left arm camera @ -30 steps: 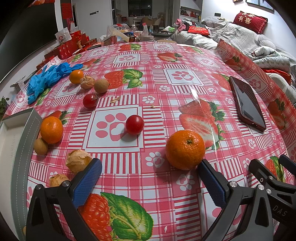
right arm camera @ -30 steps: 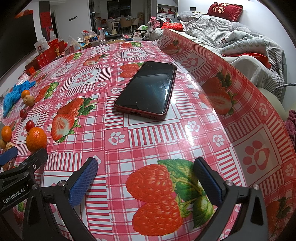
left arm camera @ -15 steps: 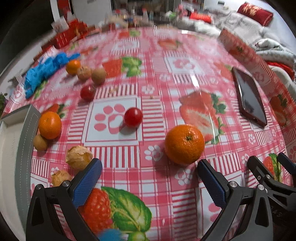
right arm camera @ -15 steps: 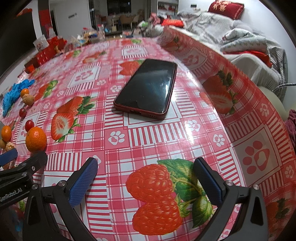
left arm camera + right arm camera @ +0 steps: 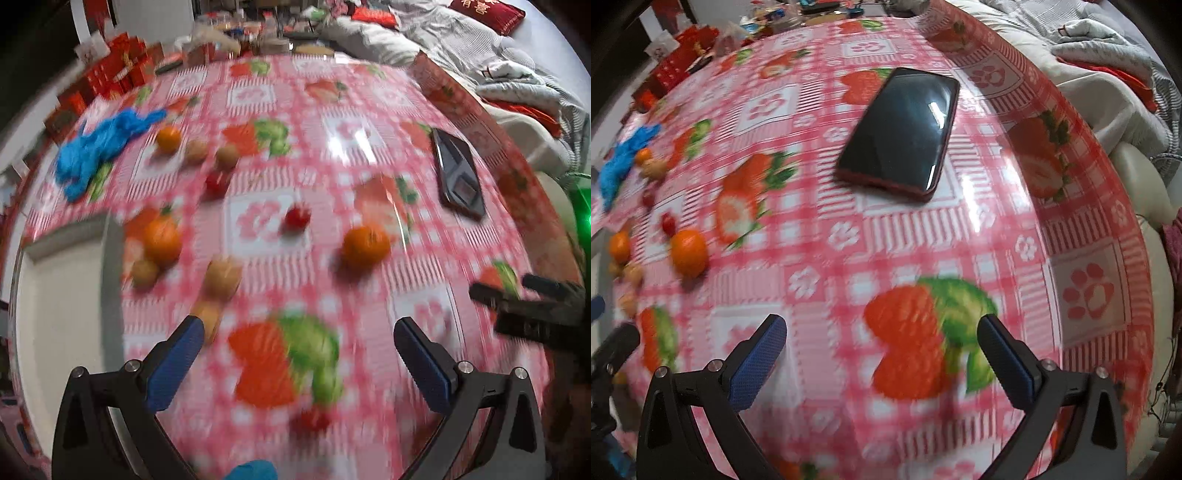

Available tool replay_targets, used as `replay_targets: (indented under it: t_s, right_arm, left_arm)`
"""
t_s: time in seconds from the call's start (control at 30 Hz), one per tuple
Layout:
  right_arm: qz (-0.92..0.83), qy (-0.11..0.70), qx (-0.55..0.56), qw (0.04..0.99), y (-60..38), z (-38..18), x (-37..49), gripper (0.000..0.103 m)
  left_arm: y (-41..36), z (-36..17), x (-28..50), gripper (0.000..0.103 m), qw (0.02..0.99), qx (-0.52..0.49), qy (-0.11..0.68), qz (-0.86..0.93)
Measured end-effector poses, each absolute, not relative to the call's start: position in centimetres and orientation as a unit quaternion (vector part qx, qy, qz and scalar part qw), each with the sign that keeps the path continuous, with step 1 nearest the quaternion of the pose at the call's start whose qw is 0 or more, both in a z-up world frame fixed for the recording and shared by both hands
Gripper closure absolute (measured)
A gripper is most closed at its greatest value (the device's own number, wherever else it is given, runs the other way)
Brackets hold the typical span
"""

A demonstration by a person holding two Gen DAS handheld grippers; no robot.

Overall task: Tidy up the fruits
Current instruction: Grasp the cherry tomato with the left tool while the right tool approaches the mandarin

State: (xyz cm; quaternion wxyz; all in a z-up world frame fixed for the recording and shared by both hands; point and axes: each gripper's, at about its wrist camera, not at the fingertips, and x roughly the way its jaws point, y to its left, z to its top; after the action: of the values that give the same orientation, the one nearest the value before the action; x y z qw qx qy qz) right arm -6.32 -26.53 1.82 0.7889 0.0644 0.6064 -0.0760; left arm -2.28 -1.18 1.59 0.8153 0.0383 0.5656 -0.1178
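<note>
Two handheld grippers hang over a table draped in a red-and-white checked tablecloth (image 5: 369, 155) printed with strawberries and paw marks. Both views are smeared by motion blur.

Nearest the left wrist camera, the left gripper (image 5: 295, 332) has its blue-padded fingers (image 5: 173, 362) spread wide with nothing between them, above a printed strawberry. The right gripper (image 5: 882, 332) is likewise spread and empty (its dark frame also shows at the right edge of the left view). A white tray (image 5: 66, 314) sits at the near left edge of the table.

Just beyond the left gripper's left finger lie two pale brown, papery fruits (image 5: 221, 275), one behind the other, too blurred to name. Left of them, just beside the tray's rim, a mandarin (image 5: 162, 240) rests against a small brown round fruit (image 5: 144, 272). To the right, well apart from that pair, a larger mandarin (image 5: 365, 245) stands alone; between the two mandarins and a little farther sits a cherry tomato (image 5: 297, 218).

Farther still, a second cherry tomato (image 5: 217, 181) lies near two more small brown fruits (image 5: 226, 156), with a small orange fruit (image 5: 168, 139) to their left, beside a crumpled blue glove (image 5: 96, 147).

On the right side of the table, a dark smartphone in a red case (image 5: 905, 133) lies flat, screen up. Beyond the far edge stand red boxes (image 5: 118, 74), and bedding is heaped at far right.
</note>
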Motion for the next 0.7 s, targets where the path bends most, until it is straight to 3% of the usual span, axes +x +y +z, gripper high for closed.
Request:
replay_targets:
  t_s: [0.27,0.7]
  right_arm:
    - [-0.051,0.642,0.083,0.761,-24.4,1.2,-10.6,0.000]
    - [-0.022,0.648,0.058,0.759,-21.1,0.6,-9.0,0.000]
  left_arm:
    - [0.7,-0.6,-10.0,0.000,0.767,0.057,0.629,-0.114]
    - [-2.2,-4.3,-6.8,0.000,0.778,0.063,0.619,-0.083]
